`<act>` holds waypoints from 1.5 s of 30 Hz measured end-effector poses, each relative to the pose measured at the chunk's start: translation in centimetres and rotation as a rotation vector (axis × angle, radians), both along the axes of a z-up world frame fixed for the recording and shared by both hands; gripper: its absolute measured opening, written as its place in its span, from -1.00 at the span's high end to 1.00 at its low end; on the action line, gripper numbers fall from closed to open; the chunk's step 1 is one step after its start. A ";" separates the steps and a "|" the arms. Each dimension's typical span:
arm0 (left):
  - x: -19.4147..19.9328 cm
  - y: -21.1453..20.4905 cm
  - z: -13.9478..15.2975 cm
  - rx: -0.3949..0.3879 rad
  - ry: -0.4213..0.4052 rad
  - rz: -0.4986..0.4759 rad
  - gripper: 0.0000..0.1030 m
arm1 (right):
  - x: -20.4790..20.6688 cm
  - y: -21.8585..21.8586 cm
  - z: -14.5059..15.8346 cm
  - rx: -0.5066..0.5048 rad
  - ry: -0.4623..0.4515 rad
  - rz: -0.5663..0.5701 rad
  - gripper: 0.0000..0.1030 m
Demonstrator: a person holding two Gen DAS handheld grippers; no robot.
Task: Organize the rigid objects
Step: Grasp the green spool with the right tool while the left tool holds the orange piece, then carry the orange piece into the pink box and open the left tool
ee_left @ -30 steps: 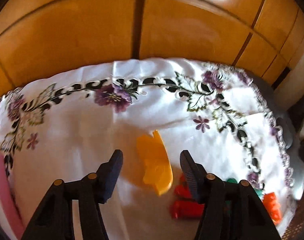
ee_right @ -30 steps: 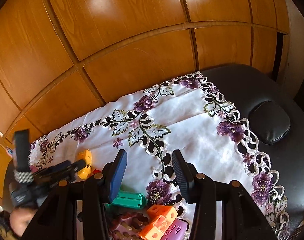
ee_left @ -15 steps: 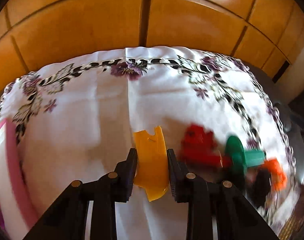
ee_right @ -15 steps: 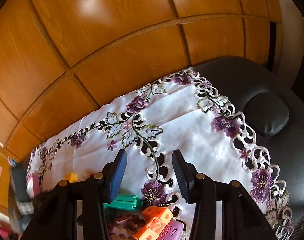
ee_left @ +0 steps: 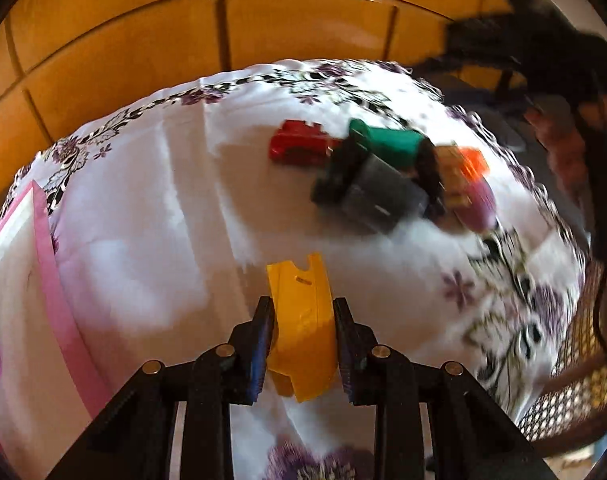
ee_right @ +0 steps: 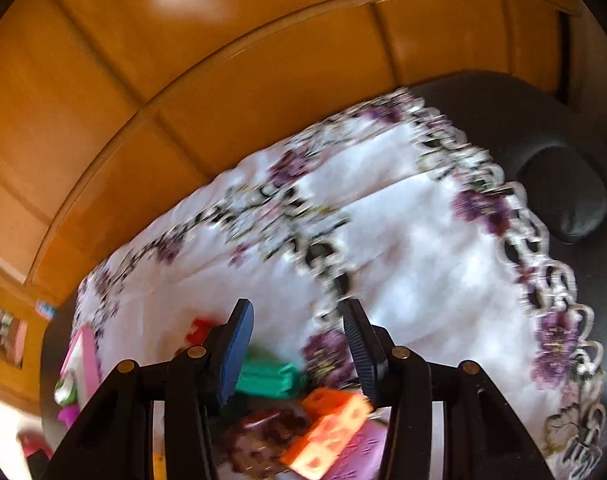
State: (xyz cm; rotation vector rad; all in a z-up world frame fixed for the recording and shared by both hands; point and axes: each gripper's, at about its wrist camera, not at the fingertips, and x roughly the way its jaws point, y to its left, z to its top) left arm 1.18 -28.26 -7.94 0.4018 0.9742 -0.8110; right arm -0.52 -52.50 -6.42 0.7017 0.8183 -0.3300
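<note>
The left tongs point(ee_left: 301, 338) squeeze a flat yellow plastic piece point(ee_left: 301, 332), its near end hidden. The right tongs point(ee_right: 297, 348) stand open over blurry orange point(ee_right: 327, 428) and green blocks point(ee_right: 269, 378).

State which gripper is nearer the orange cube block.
Right. The right gripper hangs just above the orange cube block; the left gripper, clamping the yellow piece, is farther off.

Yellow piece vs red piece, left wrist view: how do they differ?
The yellow piece sits clamped in the left tool, lifted above the cloth; the red piece lies loose on the tablecloth. Yellow is alone; red sits by the green piece in the pile. Both look like rigid plastic.
</note>
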 end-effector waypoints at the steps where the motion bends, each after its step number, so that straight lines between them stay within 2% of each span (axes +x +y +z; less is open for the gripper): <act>1: -0.3 0.2 -0.2 0.007 0.005 -0.005 0.43 | 0.4 0.6 0.0 -0.020 0.010 0.032 0.09; 4: -0.7 0.6 -0.3 0.000 0.000 -0.004 0.43 | 1.3 1.9 -0.3 -0.041 0.042 0.094 0.09; 7: -0.8 0.7 -0.3 -0.007 -0.004 -0.005 0.43 | 2.0 2.7 -1.3 -0.006 0.074 0.152 0.03; 9: -0.7 0.9 -0.3 -0.014 0.000 -0.002 0.43 | 2.5 3.4 -1.9 0.007 0.098 0.187 -0.26; 11: -0.6 1.0 -0.3 -0.026 0.013 0.007 0.43 | 2.9 4.1 -2.1 -0.015 0.115 0.207 -0.32; 20: -0.4 1.4 -0.3 -0.056 0.032 0.019 0.42 | 4.0 5.3 -3.8 -0.051 0.209 0.227 -0.34; 24: -0.3 1.5 -0.4 -0.067 0.037 0.023 0.42 | 4.8 5.8 -4.6 -0.100 0.266 0.223 -0.31; 39: -0.4 1.9 -0.4 -0.079 0.033 0.022 0.42 | 5.1 5.8 -4.7 -0.149 0.263 0.230 -0.27; 45: -0.4 2.0 -0.3 -0.077 0.031 0.021 0.42 | 5.3 5.5 -5.0 -0.134 0.270 0.224 -0.27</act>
